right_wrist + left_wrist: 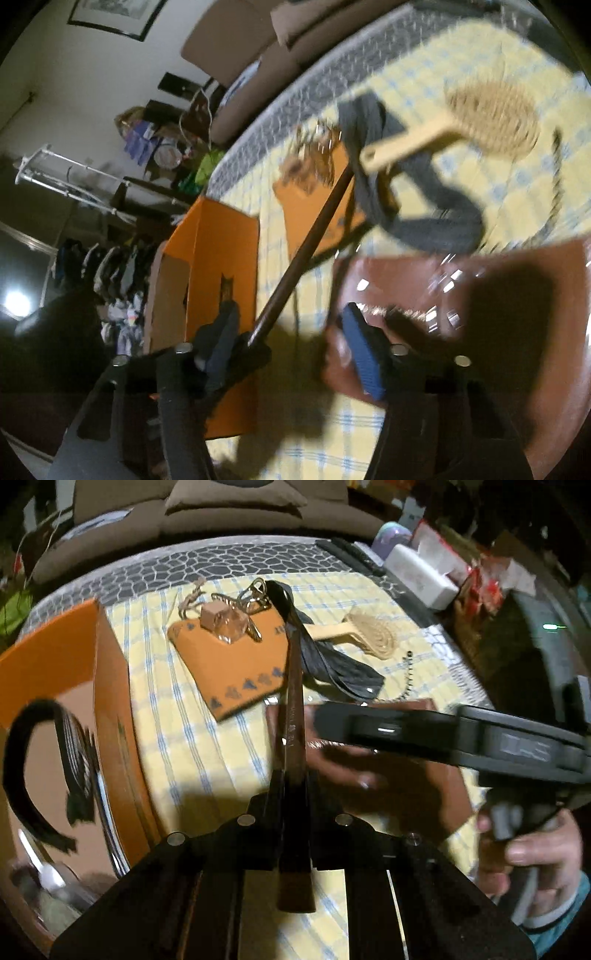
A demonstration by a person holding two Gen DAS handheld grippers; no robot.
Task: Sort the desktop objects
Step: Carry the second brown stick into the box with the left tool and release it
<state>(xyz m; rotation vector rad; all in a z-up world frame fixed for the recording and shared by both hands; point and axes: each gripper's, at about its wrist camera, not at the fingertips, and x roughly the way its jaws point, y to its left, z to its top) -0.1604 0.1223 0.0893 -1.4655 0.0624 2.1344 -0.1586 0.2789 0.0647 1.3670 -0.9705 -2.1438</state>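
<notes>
The left tool is closed tight on a long dark stick, lifted over the surface. Carry it level into the orange box. The right tool stands half open, holding nothing, over the brown wallet; the brush lies farther.

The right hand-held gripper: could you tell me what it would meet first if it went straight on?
Probably the brown leather wallet, which lies just ahead of the right hand-held gripper; depth is unclear in the blur.
</notes>
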